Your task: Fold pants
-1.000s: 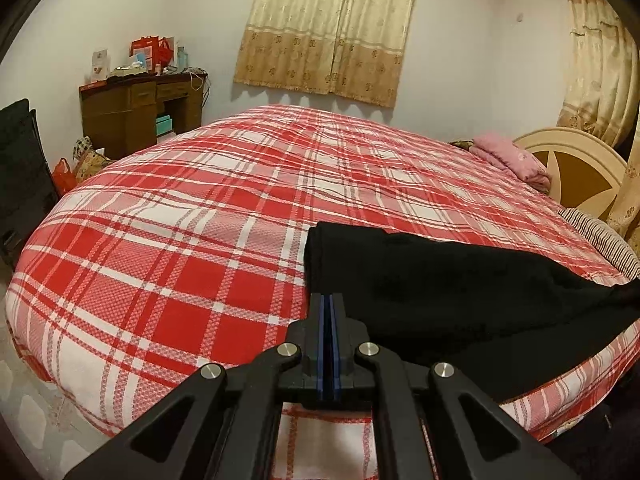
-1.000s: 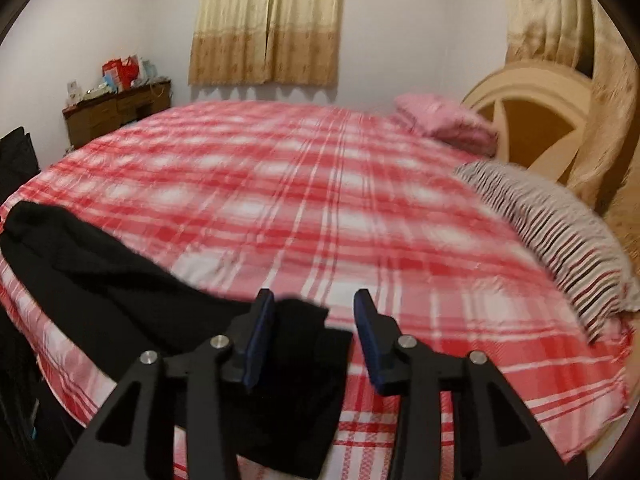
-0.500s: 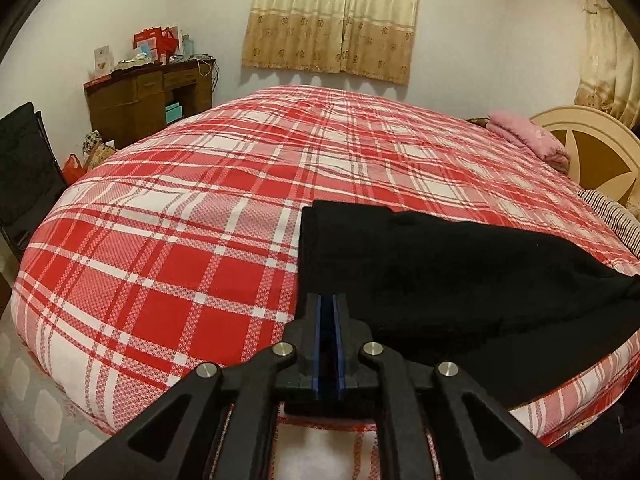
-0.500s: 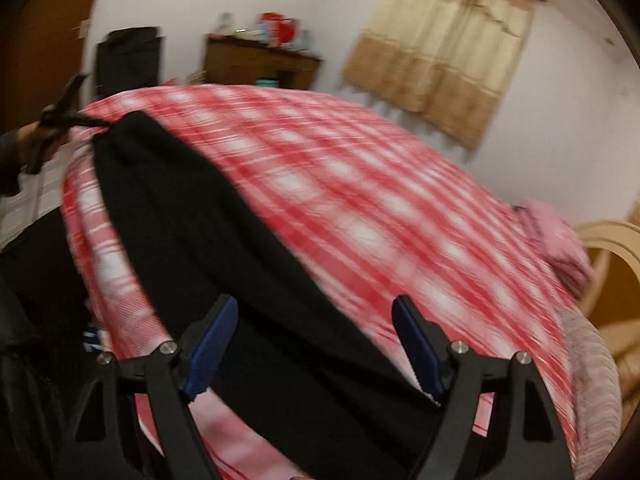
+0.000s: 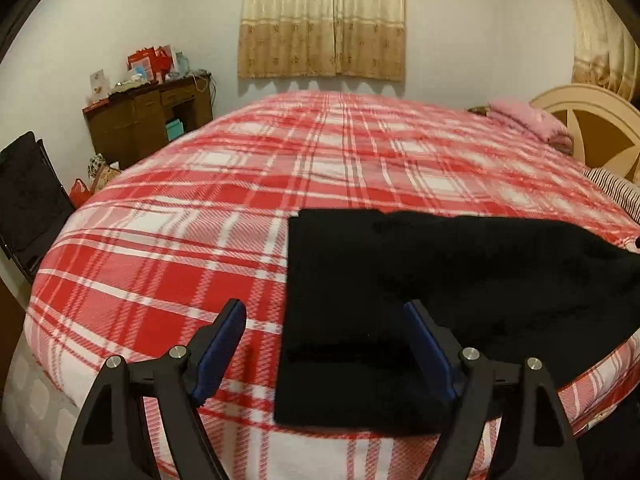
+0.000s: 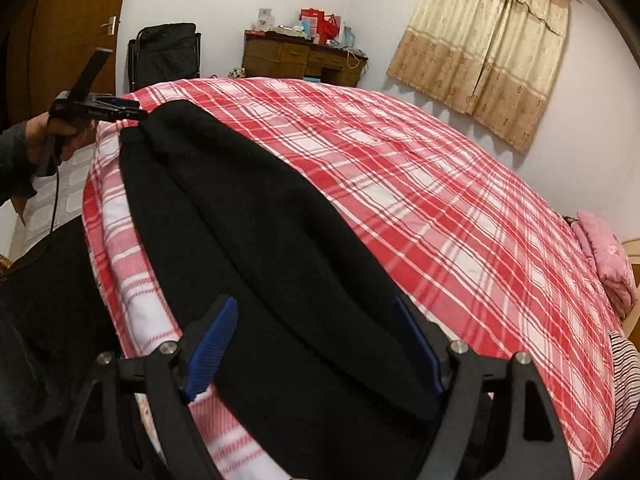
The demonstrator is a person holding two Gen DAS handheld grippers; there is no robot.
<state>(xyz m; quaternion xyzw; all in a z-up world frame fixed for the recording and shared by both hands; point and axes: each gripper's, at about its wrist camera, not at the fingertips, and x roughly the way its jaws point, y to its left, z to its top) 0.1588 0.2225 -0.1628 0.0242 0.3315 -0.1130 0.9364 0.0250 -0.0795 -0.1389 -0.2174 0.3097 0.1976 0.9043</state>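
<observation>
A bed [image 5: 168, 280] under a red-and-white plaid cover fills the room, with tan curtains [image 5: 322, 20] at twelve o'clock and a brown dresser [image 5: 148, 120] at ten. The black pants [image 5: 440, 280] lie flat along its near edge. The left gripper [image 5: 324, 344] is opening its jaws over the pants' end, pads clear; the right gripper [image 6: 316, 344] stands released above them.

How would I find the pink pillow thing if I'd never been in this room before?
Find the big bed with the red and white checked cover. Follow it to the far corner by the cream round headboard. The pink pillow sits there, soft and plain pink, while the pillow near it has dark stripes.
</observation>
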